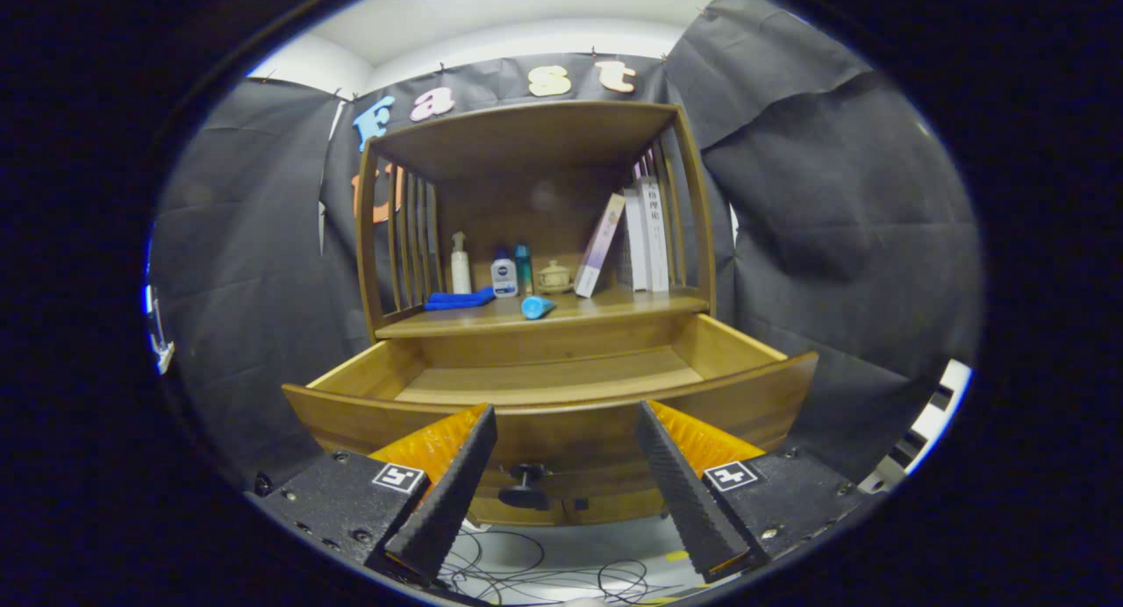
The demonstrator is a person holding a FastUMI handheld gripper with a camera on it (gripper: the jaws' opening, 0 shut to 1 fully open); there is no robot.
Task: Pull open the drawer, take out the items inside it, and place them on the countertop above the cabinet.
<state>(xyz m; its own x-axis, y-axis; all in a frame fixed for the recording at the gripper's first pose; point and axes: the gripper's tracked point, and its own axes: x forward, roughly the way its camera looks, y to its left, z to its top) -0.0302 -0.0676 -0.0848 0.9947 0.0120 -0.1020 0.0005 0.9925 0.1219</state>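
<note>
Wooden cabinet [535, 239], drawer [561, 388] pulled open, gripper [566, 414] level before it, fingers spread, holding nothing

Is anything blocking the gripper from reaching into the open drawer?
Nothing visible does. The drawer is pulled out, and the open gripper sits in front of it, fingers either side of the knob. Its front panel hides part of the inside.

Bottles [504, 274]: three. Books [643, 234]: about three. Drawer [561, 396]: one. Cloth [458, 300]: one.

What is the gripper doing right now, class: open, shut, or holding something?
Gripper: open, holding nothing; the drawer knob sits between its fingers, untouched.
</note>
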